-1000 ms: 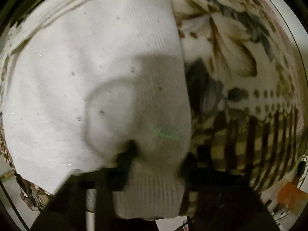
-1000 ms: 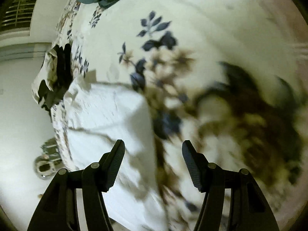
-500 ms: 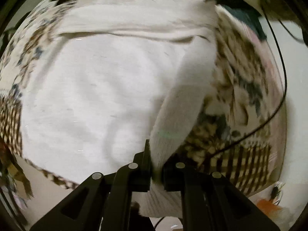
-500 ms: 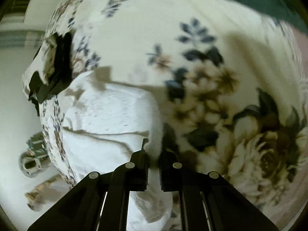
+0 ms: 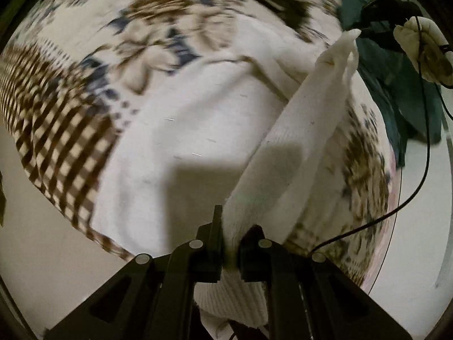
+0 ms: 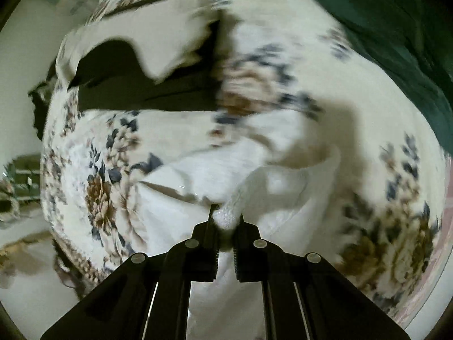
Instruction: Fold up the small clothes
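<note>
Lying under everything is the bed with its flowered cover [image 5: 147, 36], and a dark green cloth [image 6: 396, 28] sits at its far side. On the cover rests the white garment [image 5: 175, 147]. My left gripper [image 5: 230, 243] pinches its ribbed edge; my right gripper [image 6: 225, 235] pinches another bunched edge, lifted.

Left gripper [image 5: 230, 235], wide open around the ribbed hem one second ago, now clamped on the white knit garment [image 5: 175, 141]. Sleeve [image 5: 311, 130] now lifted off the flowered bedcover [image 5: 147, 34] and stretched up toward the right gripper, no longer flat. Right gripper [image 6: 225, 226], open over the bedcover before, now pinched on a bunched white edge of the garment. Black cloth [image 6: 147, 85] now large and near the centre of the right view, instead of small at its left edge.
</note>
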`<state>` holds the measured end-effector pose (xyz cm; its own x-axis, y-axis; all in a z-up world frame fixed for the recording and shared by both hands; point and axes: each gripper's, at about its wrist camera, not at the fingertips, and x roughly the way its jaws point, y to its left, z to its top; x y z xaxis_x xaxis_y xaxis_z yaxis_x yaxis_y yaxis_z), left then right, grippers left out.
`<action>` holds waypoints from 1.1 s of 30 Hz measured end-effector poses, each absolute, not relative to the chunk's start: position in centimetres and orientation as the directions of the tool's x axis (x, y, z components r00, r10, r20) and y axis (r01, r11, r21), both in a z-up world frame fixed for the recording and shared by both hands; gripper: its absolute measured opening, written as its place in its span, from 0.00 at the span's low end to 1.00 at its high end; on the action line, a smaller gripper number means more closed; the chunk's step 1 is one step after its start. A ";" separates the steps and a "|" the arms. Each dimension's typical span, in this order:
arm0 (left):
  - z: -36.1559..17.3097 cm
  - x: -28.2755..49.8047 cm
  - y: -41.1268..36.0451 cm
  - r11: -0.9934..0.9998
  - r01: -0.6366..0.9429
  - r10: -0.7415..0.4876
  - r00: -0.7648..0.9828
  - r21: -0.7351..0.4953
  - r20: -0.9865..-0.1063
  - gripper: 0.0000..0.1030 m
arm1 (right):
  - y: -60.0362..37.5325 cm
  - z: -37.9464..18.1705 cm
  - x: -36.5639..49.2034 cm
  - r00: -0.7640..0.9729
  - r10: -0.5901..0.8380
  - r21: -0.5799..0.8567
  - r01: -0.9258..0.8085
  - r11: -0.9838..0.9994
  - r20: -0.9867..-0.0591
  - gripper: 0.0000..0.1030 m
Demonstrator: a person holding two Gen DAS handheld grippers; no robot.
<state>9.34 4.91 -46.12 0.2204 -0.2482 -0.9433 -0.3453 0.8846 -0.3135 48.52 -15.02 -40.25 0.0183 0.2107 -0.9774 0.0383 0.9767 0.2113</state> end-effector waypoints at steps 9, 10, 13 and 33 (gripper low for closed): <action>-50.2 9.5 13.4 0.806 -0.464 -0.312 0.194 -0.367 -0.930 0.06 | 0.2 -46.4 50.5 -0.024 0.062 0.063 -0.042 0.997 -0.998 0.08; -50.7 9.5 13.7 0.806 -0.464 -0.317 0.184 -0.367 -0.930 0.06 | 1.3 -47.2 50.6 -0.029 0.042 0.043 -0.051 0.998 -0.999 0.08; -52.7 10.0 14.7 0.791 -0.474 -0.361 0.147 -0.385 -0.921 0.10 | 2.1 -49.1 50.5 -0.050 0.018 0.020 -0.041 0.999 -0.999 0.08; -53.4 10.9 15.6 0.891 -0.331 -0.327 0.003 -0.310 -0.945 0.53 | -15.4 -53.2 15.4 -0.360 0.354 0.256 0.293 0.921 -0.863 0.63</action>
<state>10.86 15.62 -53.41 0.0033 -0.3275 -0.9448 -0.3315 0.8911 -0.3100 15.41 -15.38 -53.21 -0.3602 0.3540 -0.8631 0.2929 0.9213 0.2557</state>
